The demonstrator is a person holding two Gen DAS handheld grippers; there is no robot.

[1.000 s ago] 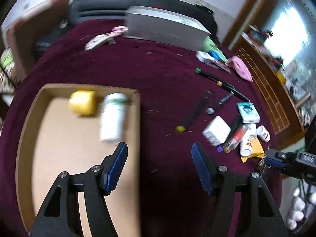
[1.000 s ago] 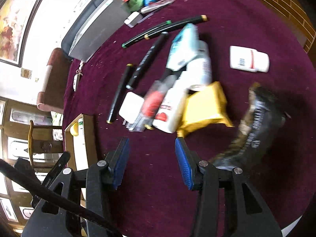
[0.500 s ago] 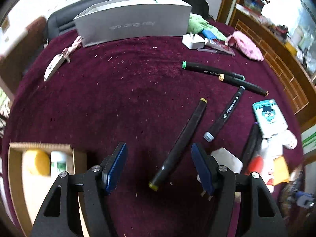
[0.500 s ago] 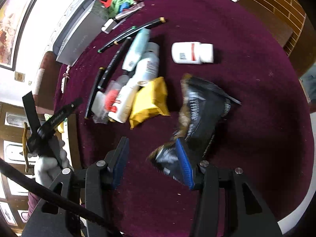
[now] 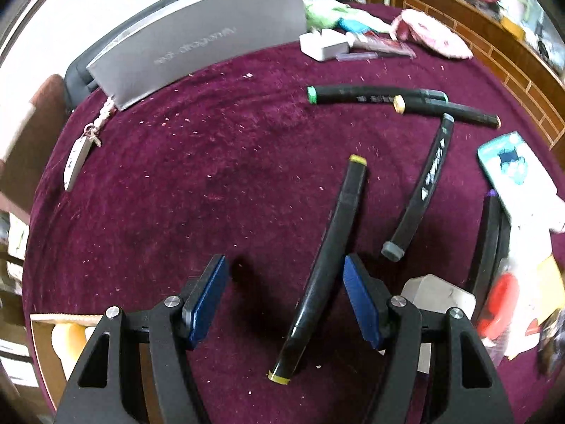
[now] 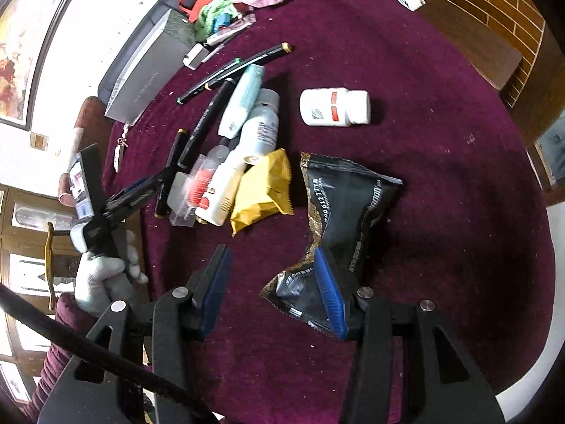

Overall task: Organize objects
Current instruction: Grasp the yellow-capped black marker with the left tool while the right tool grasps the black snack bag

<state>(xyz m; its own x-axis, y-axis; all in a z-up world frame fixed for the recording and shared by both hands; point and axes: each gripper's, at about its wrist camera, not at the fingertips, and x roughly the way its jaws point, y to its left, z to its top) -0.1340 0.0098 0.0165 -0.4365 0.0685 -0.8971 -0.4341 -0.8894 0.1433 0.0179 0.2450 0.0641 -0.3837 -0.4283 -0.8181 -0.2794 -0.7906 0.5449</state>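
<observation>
My left gripper is open and points down at the maroon cloth. A black marker with yellow caps lies between its fingers, close to the right pad, and neither pad presses on it. My right gripper is open too. A crumpled black snack bag lies on the cloth with its lower end under the right finger. In the right wrist view a gloved hand holds the left gripper over the markers.
A cardboard box with a yellow object sits at lower left. More markers, a grey-capped marker, a teal tube, a yellow packet, white bottles, a grey carton and a charger lie around.
The left gripper swung from above the cardboard box to the markers and sank over the yellow-capped one. The right gripper shifted toward the black bag, which now lies at its right finger.
</observation>
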